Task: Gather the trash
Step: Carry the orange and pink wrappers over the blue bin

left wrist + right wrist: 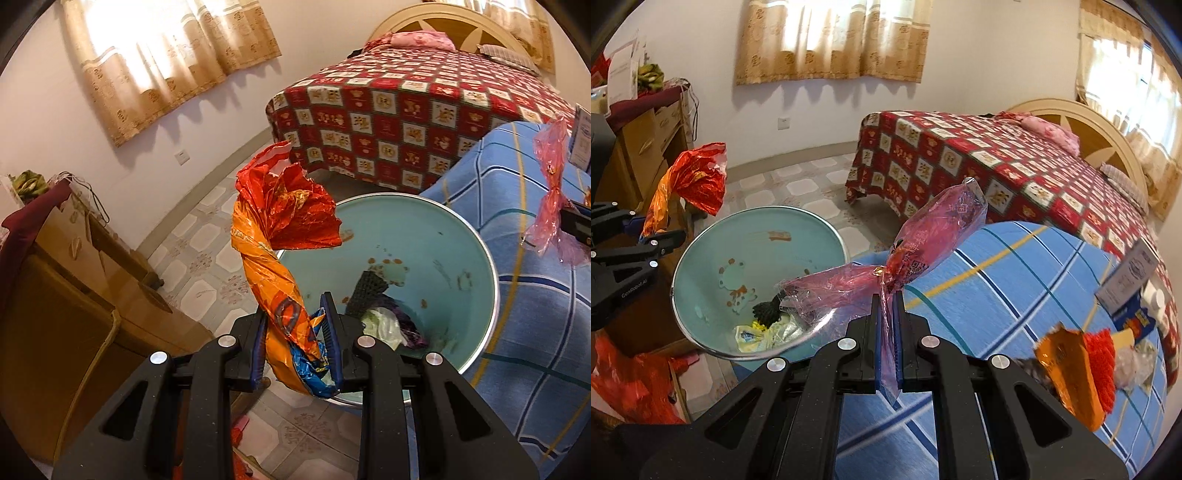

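Observation:
My left gripper [295, 325] is shut on a crumpled orange and red snack wrapper [284, 236] and holds it at the near rim of a light blue basin [443, 229]. The basin holds several scraps of trash [384, 321]. My right gripper [886, 306] is shut on a pink clear plastic wrapper [916, 254], held above the blue plaid cover [1015, 295] just right of the basin [701, 266]. The left gripper [646, 236] with its wrapper [694, 181] shows at the left of the right wrist view. The pink wrapper [550, 184] shows at the right of the left wrist view.
A bed with a red patterned spread [979, 158] stands behind. A wooden dresser [74, 295] is at the left. More items lie on the blue cover at right: an orange packet [1071, 369], a red fuzzy thing [1104, 350], a box [1130, 277]. A red bag [631, 384] lies low left.

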